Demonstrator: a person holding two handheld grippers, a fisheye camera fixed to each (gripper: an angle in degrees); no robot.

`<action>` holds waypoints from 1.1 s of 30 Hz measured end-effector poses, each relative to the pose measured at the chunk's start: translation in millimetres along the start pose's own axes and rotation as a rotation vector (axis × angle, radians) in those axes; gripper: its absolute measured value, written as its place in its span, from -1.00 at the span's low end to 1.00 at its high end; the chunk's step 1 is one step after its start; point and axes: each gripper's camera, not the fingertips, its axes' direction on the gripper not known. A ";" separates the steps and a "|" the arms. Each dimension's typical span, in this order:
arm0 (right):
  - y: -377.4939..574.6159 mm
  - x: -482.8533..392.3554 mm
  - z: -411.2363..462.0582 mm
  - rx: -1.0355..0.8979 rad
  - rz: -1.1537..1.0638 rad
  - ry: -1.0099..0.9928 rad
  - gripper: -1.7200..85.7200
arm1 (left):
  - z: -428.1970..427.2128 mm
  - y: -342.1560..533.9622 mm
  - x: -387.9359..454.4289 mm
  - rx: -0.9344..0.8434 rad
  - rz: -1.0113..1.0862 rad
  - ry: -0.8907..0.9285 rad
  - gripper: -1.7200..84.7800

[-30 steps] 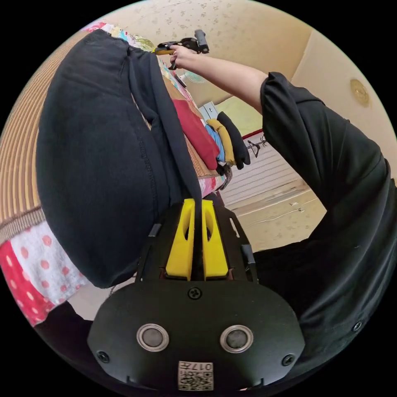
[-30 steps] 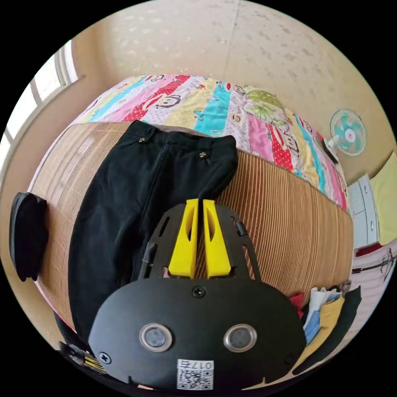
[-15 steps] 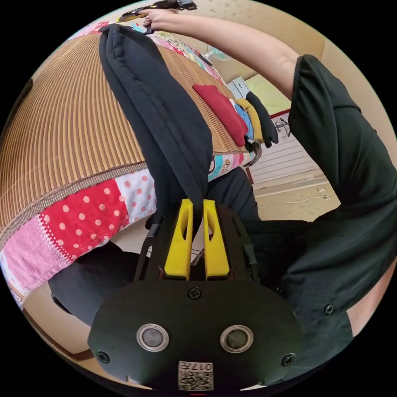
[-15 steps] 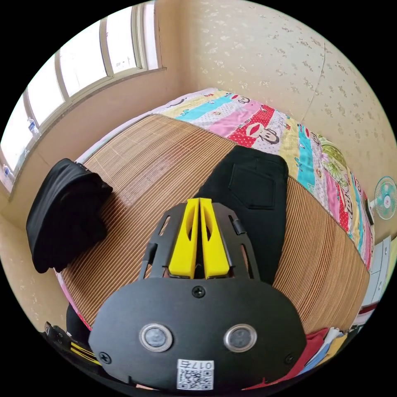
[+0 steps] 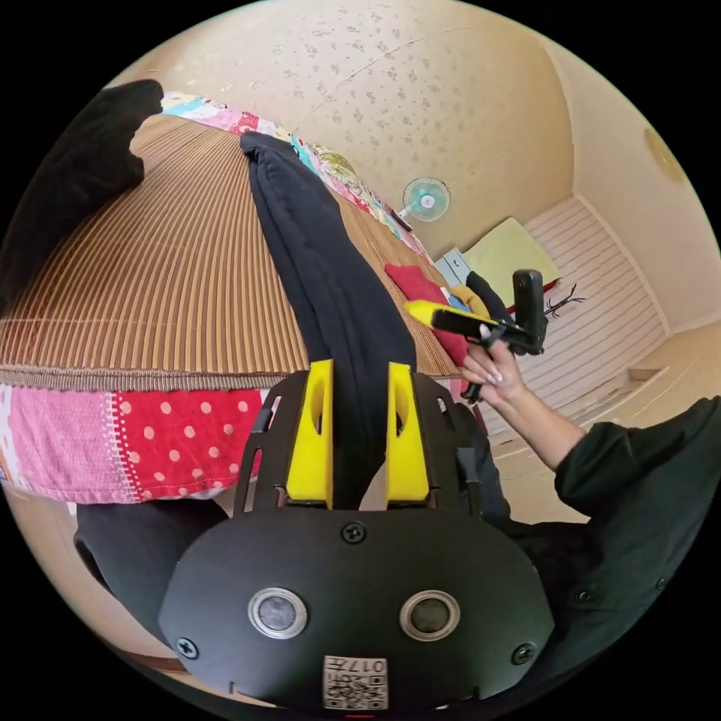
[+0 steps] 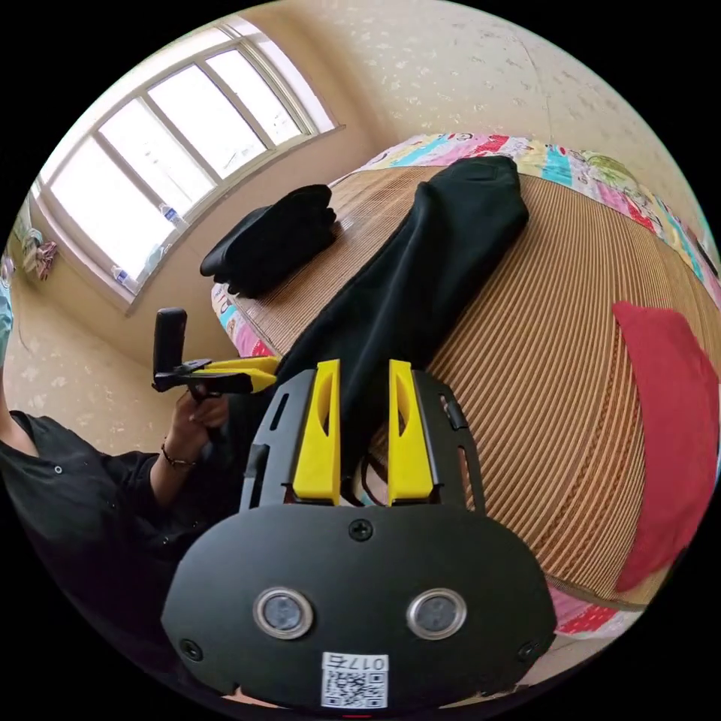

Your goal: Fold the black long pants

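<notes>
- The black long pants (image 6: 420, 278) lie folded lengthwise into one long strip on the bamboo mat (image 6: 556, 360) of the bed, waist at the far end, legs running toward the near edge and drooping over it.
- The cloth is soft and limp, with some weight: it sags where unsupported and will not hold a shape. It looks matte, not slippery, and nothing about it is fragile.
- I would take it at the leg hems hanging off the near edge, one gripper at each corner, pinching through both layers (a single layer would let the strip slide apart).
- The left gripper (image 5: 359, 390) has its yellow jaws apart, the pants strip (image 5: 330, 278) running between them but not pressed.
- The right gripper (image 6: 363, 387) also stands with jaws apart and holds nothing, the pants lying beyond its tips.
- Half a second ago both pairs of jaws were together, the left pinching the cloth; now both have let go and the right hand (image 5: 492, 372) has come back from the far end to the near edge.
- A folded black garment (image 6: 274, 236) sits at the mat's left, a red one (image 6: 665, 428) at the right.
</notes>
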 end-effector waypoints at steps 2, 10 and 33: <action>53.7 2.2 -8.0 0.061 0.096 -0.030 -0.75 | 10.7 2.2 14.8 0.015 0.017 -0.054 -0.72; 121.8 -2.2 35.8 0.073 0.212 0.005 -0.76 | 44.4 29.9 51.7 0.035 -0.027 -0.212 -0.78; 132.7 49.7 20.4 -0.021 0.084 -0.166 -0.91 | 71.2 47.9 35.2 -0.131 -0.214 -0.094 -0.87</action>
